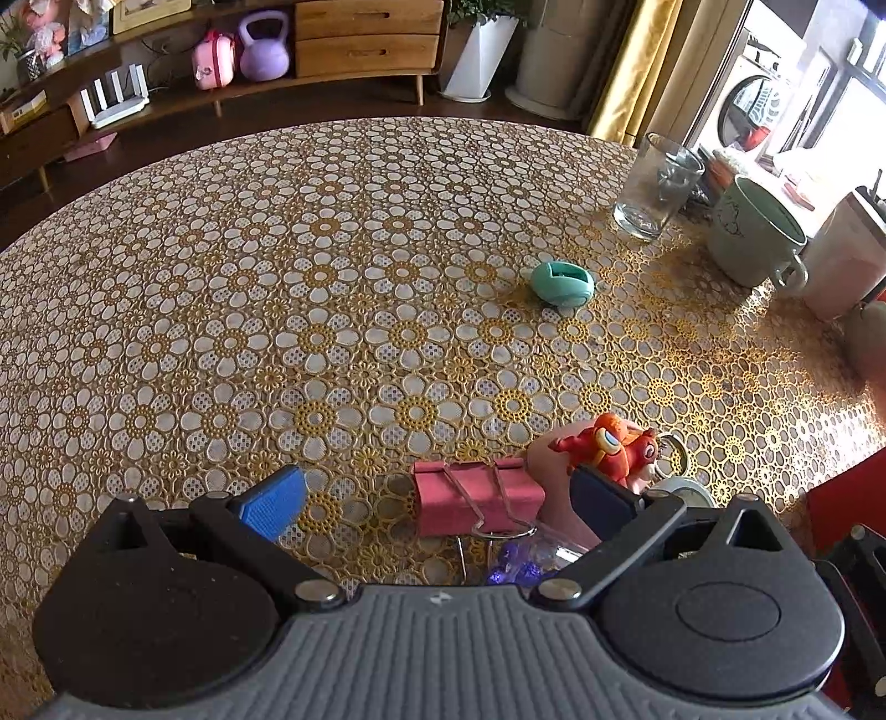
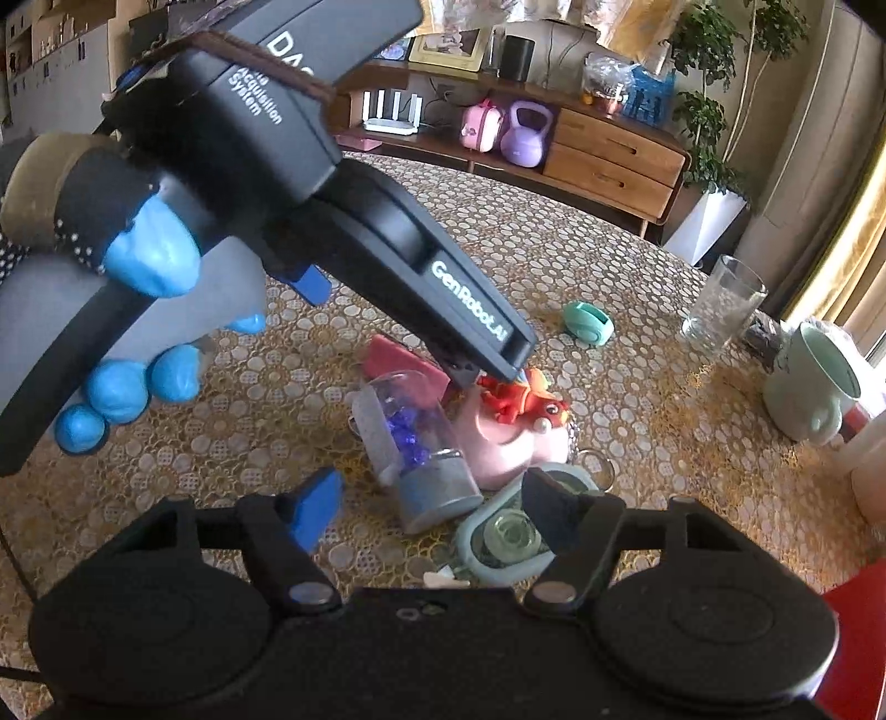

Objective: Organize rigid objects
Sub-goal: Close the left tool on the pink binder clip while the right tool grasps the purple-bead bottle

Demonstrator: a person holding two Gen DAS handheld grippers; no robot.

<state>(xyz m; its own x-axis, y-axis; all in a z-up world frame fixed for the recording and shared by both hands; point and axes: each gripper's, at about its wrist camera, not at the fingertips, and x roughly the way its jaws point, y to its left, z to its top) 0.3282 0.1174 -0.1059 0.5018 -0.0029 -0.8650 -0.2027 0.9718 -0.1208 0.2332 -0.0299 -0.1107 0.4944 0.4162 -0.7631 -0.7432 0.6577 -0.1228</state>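
My left gripper is open, its jaws wide on either side of a pink binder clip on the table. Its right finger is beside a red fish figure on a pink base. A clear vial with purple crystals lies just below the clip. In the right wrist view my right gripper is open above the vial, beside a glass-lidded container. The left gripper body reaches over the clip and the fish. A teal egg-shaped object lies farther off.
A glass tumbler, a green mug and a white container stand at the table's right edge. A metal ring lies by the pink base. A wooden shelf unit stands beyond the table.
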